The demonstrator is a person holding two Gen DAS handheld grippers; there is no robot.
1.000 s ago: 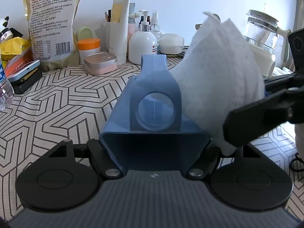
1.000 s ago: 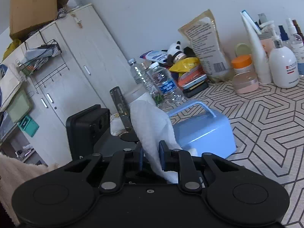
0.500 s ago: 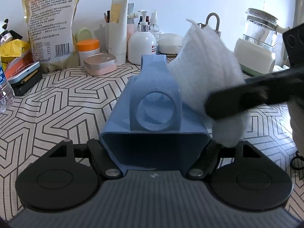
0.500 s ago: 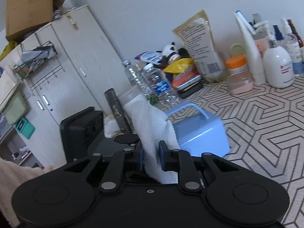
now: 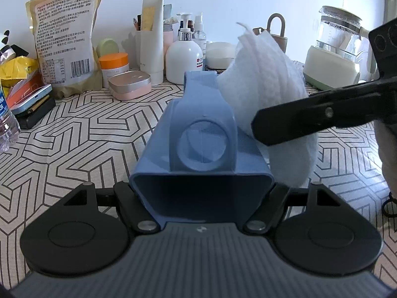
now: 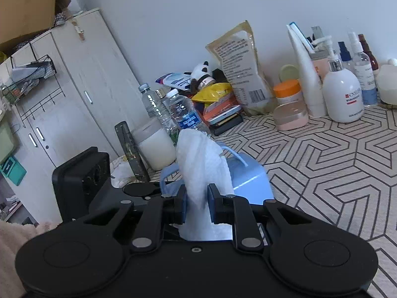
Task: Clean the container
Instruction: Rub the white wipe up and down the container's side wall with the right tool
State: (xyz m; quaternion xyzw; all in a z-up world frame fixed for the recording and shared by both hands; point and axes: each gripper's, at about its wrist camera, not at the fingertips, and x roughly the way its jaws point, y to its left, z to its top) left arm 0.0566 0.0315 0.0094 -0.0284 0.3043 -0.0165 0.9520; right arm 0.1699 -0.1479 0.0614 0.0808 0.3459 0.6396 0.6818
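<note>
A blue plastic container (image 5: 202, 149) lies with its open mouth toward the left wrist camera, and its thin handle points away. My left gripper (image 5: 202, 193) is shut on it, one finger on each side of the mouth. A folded white wipe (image 5: 268, 99) stands against the container's right side. A black finger (image 5: 310, 121) of the right gripper crosses in front of the wipe. In the right wrist view, my right gripper (image 6: 196, 203) is shut on the wipe (image 6: 203, 171). The container (image 6: 248, 181) sits just beyond it.
A patterned tablecloth (image 5: 74, 136) covers the table. Along the back wall stand a food bag (image 5: 64, 37), jars, a white pump bottle (image 5: 183, 57) and a glass kettle (image 5: 335, 49). Water bottles (image 6: 183, 114), a white jar (image 6: 156, 146) and a cabinet (image 6: 74, 87) lie to the left.
My right gripper has carried the wipe left and slightly up along the container's right side. The left gripper still holds the container in the same place.
</note>
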